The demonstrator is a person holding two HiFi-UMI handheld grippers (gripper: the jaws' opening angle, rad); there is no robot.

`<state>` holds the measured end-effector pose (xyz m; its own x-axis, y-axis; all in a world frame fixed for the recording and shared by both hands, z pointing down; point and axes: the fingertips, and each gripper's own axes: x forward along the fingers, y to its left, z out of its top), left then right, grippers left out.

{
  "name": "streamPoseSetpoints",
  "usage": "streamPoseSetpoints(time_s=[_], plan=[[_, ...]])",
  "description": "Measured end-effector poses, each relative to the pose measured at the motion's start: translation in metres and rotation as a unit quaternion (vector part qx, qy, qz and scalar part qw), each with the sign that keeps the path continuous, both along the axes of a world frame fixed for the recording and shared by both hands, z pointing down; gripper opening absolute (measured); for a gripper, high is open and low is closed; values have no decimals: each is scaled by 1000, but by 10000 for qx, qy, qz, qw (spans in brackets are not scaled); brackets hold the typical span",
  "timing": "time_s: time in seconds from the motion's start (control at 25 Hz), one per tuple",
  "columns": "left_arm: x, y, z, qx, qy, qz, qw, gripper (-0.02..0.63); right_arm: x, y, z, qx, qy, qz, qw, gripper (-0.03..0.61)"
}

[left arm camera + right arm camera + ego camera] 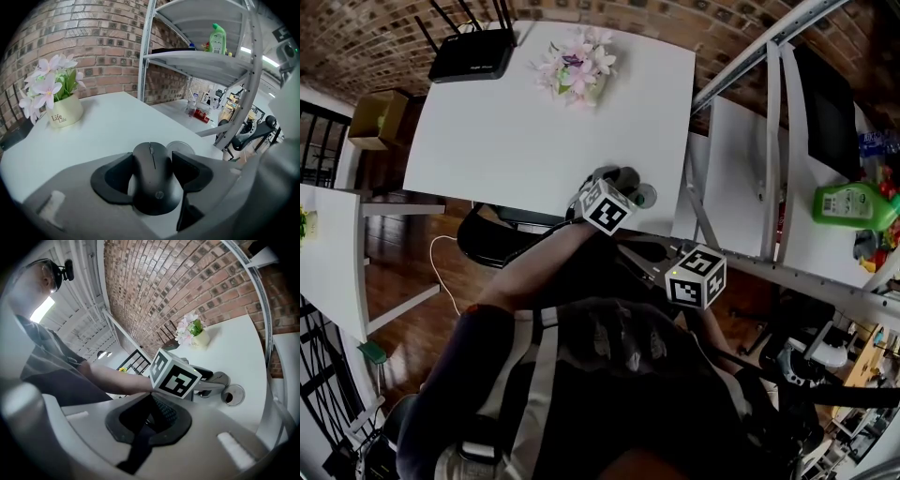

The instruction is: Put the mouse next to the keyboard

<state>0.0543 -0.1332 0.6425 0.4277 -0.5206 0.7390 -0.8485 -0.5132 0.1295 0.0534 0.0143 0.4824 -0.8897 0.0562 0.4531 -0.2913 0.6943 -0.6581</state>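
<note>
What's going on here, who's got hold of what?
A person works two handheld grippers at a white table. The left gripper has its jaws closed around a black mouse at the table's near edge, beside a round fitting in the tabletop. The right gripper is shut on nothing, held off the table. A flower pot stands at the far side. No keyboard plainly shows, so the mouse is not yet placed.

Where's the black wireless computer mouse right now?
In the left gripper view, the black computer mouse sits clamped between the left gripper jaws, at the white table edge, just before a round silver cable grommet.
</note>
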Motion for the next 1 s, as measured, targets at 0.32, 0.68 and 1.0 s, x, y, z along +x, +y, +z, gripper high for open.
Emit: streamPoseSetpoints(time_s=[0.32, 0.68, 1.0], plan=[[-4, 3, 2, -49, -15, 207, 9998, 275, 4, -4, 6, 55, 113, 224, 9997, 6], [-25, 5, 2, -90, -30, 160, 9998, 275, -15, 1, -2, -189, 108, 205, 9996, 6], [-48, 6, 2, -106, -42, 118, 9999, 275, -25, 0, 4, -33, 212, 12, 9998, 6]])
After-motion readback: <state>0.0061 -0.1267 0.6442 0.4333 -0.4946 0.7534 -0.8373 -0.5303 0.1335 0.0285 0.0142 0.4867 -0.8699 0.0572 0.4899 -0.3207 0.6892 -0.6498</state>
